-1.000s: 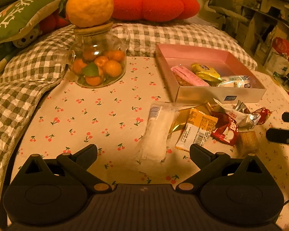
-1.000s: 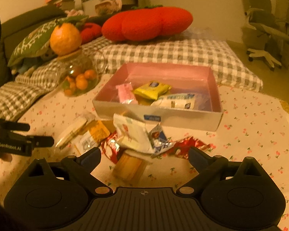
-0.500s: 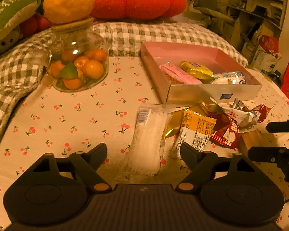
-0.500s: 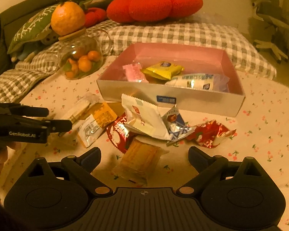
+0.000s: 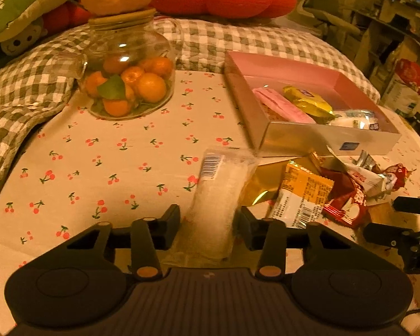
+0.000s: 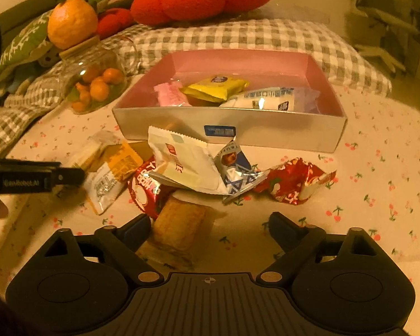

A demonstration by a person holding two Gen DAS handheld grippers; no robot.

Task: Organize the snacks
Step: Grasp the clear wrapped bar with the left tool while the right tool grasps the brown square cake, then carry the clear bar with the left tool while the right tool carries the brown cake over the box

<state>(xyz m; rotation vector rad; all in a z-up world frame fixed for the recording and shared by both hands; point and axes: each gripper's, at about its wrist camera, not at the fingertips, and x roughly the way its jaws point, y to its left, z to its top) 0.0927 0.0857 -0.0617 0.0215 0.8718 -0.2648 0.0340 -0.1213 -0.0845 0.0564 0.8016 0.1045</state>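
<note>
Several loose snacks lay heaped against the pink box's near wall, beside a jar of oranges. Left gripper straddled the white packet, jaws apart, not clamping. Right gripper hovered spread over the pastry.

Left of your right jaws, the left gripper is showing "GenRobot.AI"; ahead, a blue-and-silver wrapper is reading "TRU...".

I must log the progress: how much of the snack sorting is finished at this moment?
Done: three packets lie inside the pink box. In hand: nothing is gripped; the left gripper brackets the clear white packet, and the right gripper is open by the brown pastry. Left: the loose wrappers before the box.
</note>
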